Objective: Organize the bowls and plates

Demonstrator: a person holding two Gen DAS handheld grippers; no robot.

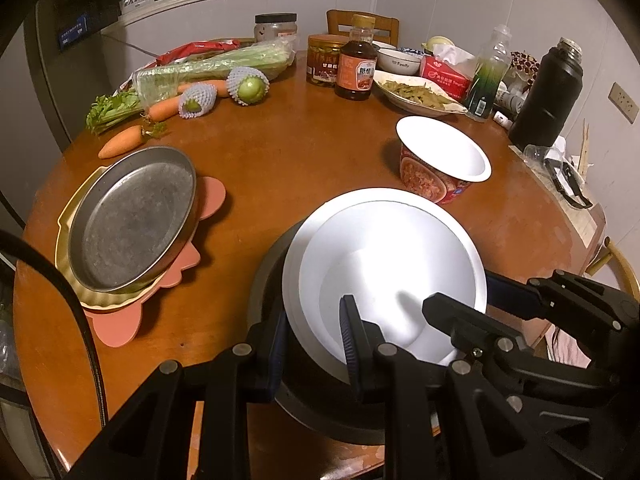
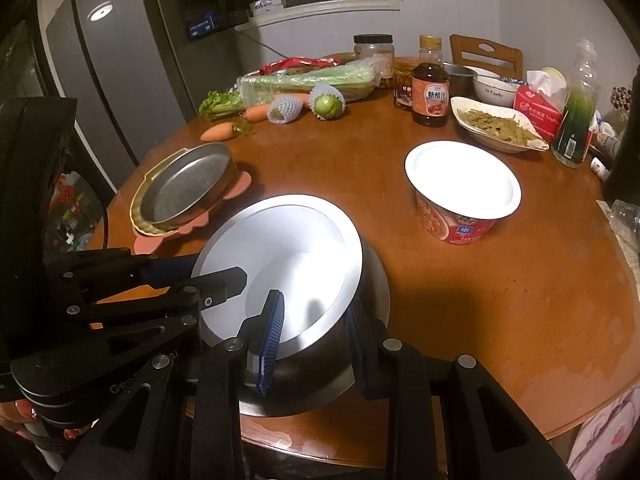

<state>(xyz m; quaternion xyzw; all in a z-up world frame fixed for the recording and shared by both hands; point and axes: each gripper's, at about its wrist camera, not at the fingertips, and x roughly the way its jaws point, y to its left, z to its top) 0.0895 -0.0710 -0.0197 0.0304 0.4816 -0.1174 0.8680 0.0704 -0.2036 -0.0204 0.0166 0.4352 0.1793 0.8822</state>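
Note:
A deep bowl (image 1: 380, 248), black outside and white inside, sits tilted at the near edge of the round wooden table (image 1: 300, 152). A second white rim shows just inside its rim in the left wrist view. My left gripper (image 1: 312, 308) is shut on the bowl's near-left wall, one finger inside and one outside. My right gripper (image 2: 314, 304) is shut on the opposite side of the same bowl (image 2: 280, 240), again one finger in and one out. Each gripper also shows in the other's view: the right gripper (image 1: 460, 292) and the left gripper (image 2: 216, 268).
A round metal pan (image 1: 132, 216) rests in a yellow dish on a pink mat (image 1: 120, 328) to the left. A red noodle cup (image 1: 440, 160) stands behind the bowl. Further back are a dish of greens (image 1: 416, 94), a sauce bottle (image 1: 358, 60), carrots, celery and a black flask (image 1: 550, 96).

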